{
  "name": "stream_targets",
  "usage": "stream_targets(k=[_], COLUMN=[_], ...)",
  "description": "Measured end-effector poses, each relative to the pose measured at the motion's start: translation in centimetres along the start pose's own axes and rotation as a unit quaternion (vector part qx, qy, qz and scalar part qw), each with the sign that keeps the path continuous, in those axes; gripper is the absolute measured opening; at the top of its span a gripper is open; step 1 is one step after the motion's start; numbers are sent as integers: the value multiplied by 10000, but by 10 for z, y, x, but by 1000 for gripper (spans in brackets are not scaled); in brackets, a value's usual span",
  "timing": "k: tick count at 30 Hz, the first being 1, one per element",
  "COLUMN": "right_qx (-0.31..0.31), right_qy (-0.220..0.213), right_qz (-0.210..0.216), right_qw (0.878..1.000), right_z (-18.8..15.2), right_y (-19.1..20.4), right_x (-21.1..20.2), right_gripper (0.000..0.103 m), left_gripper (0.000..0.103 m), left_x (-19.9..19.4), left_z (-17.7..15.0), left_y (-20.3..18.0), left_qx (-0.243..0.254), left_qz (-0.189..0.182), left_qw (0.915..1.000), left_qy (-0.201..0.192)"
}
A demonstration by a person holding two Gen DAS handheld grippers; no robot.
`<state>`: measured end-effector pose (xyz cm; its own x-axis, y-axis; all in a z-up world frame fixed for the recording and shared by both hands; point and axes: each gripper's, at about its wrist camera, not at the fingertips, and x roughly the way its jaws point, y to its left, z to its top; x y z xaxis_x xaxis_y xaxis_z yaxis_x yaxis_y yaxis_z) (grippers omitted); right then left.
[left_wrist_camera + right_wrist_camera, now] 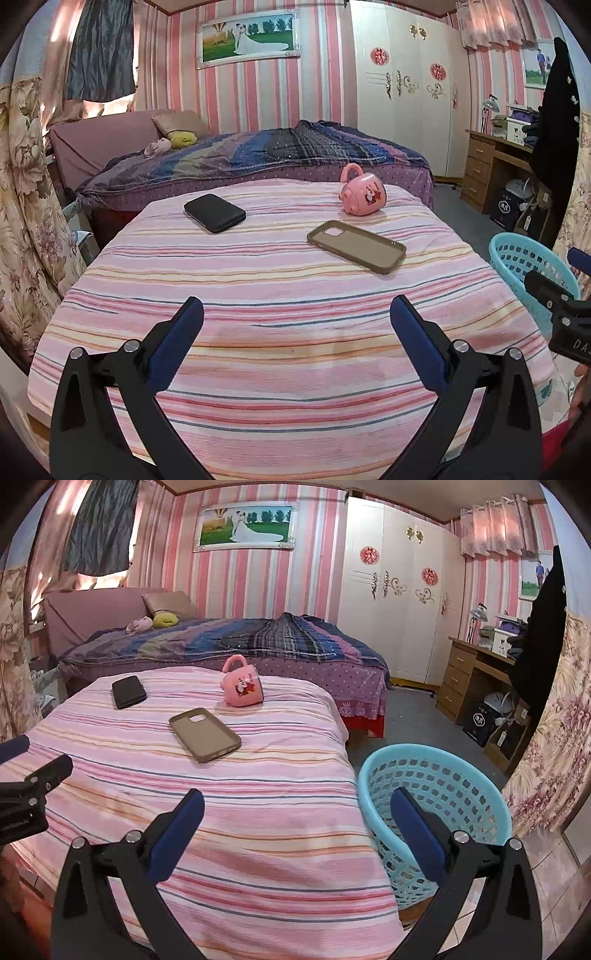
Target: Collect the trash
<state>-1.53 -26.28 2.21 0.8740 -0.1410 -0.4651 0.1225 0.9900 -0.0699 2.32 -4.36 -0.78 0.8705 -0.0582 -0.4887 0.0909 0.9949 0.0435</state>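
Pink striped cloth-covered surface (258, 332): carries three items, well apart.
Turquoise perforated plastic basket (436, 797): on floor, just beside surface's right edge.
Olive-tan rubber phone case (356, 246): flat, mid-surface.
Pink plastic mug (364, 194): tipped on side, far edge.
Black rectangular phone (214, 213): flat, far left.
Left claw (295, 314): spread, holding nothing, above near surface.
Right claw (297, 805): spread, holding nothing, straddling surface edge and basket.

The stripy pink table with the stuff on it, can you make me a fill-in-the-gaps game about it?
1. The pink plastic mug with the cartoon picture lies on its ____.
2. The light blue plastic basket with holes stands on the ____, beside the table with the pink striped cloth.
3. The empty brown phone case lies nearer the grippers than the flat ____ phone.
4. The left gripper and right gripper are both ____.

Missing words: side; floor; black; open
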Motion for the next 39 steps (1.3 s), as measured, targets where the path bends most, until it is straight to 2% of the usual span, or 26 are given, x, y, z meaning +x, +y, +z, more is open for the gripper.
stream_targets(k=[19, 39], right_qx=[26, 74], right_qy=[-371, -482], right_qz=[-129, -234], right_qw=[9992, 9985], right_z=[2, 4], right_y=[-2, -20], right_x=[-8, -9], right_gripper=[98, 98], left_gripper=[98, 98], left_x=[-3, -11], left_z=[6, 9], left_y=[-4, -19], left_qx=[-137, -73], left_qz=[-197, -195], left_qw=[9996, 9990], left_qy=[-164, -401])
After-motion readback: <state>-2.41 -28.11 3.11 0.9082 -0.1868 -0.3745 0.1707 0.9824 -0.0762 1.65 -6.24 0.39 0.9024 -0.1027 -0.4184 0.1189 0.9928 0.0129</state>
